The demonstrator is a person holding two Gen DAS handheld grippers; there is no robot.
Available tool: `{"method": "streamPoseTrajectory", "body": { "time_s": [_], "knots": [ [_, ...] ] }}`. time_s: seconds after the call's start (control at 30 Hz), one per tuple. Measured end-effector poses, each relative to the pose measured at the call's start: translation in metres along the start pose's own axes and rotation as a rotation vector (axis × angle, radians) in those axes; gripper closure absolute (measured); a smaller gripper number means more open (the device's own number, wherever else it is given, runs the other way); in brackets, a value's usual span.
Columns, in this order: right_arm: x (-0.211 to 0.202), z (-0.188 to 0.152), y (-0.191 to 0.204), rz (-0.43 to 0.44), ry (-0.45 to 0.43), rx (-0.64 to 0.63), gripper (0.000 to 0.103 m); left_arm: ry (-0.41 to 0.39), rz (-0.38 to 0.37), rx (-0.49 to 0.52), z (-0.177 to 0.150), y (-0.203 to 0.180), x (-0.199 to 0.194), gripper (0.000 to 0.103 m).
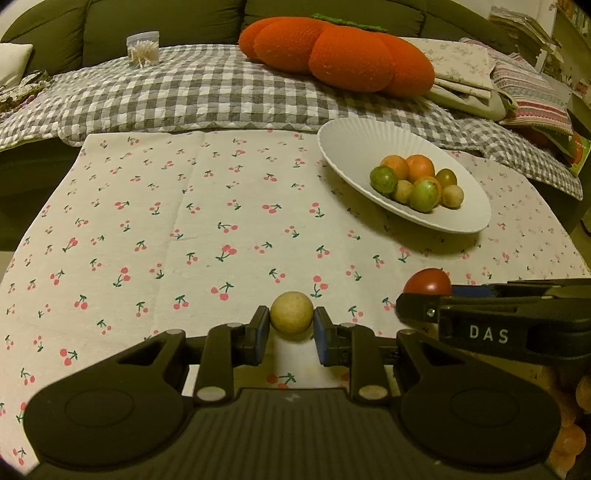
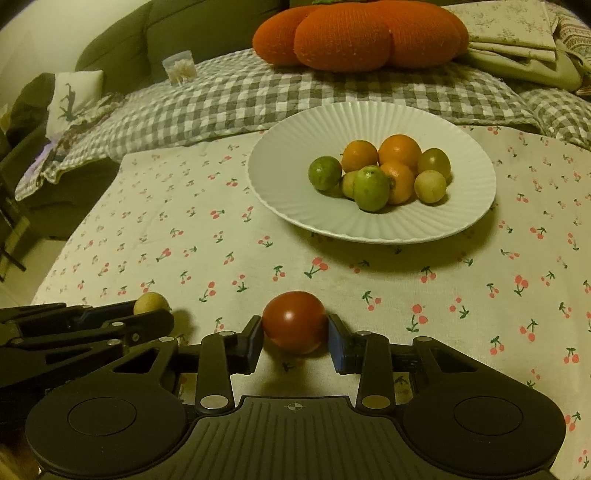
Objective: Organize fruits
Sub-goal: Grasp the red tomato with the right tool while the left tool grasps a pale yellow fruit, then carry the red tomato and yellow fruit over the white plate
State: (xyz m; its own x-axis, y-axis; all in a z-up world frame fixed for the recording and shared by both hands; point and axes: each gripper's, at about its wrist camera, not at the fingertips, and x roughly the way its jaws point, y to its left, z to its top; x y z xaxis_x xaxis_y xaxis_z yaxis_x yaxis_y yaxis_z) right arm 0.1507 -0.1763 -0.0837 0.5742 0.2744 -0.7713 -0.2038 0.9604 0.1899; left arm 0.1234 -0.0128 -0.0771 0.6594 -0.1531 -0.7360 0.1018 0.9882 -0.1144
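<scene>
Near the white plate (image 2: 369,229) of gathered fruit, the left gripper (image 1: 291,326) clasps a pale round fruit (image 1: 291,313) and the right gripper (image 2: 295,332) a red fruit (image 2: 294,321) — both apparently bound for it.

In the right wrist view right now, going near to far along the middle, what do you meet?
Right gripper closed on the red tomato → bare cherry-print cloth → white plate of fruit → checked blanket → orange pumpkin cushion.

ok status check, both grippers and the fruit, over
Left gripper shut on tan fruit. Right gripper shut on red fruit. White plate ahead, seven fruits in it. Cloth between is bare, nothing in the way.
</scene>
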Motion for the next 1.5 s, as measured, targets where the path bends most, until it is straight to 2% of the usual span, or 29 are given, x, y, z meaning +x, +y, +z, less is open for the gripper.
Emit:
{"method": "streamPoseTrajectory", "body": {
  "time_s": [0.57,1.07,1.5],
  "knots": [
    [-0.035,0.012,0.0,0.052,-0.074,0.006,0.068,-0.063,-0.045,-0.006,0.016,-0.01,-0.018,0.079],
    [-0.059,0.03,-0.025,0.039,-0.159,0.061,0.068,-0.115,-0.083,0.025,0.037,-0.025,-0.024,0.079],
    [-0.057,0.049,-0.047,0.003,-0.197,0.109,0.068,-0.145,-0.101,0.055,0.056,-0.039,-0.014,0.079]
  ]
}}
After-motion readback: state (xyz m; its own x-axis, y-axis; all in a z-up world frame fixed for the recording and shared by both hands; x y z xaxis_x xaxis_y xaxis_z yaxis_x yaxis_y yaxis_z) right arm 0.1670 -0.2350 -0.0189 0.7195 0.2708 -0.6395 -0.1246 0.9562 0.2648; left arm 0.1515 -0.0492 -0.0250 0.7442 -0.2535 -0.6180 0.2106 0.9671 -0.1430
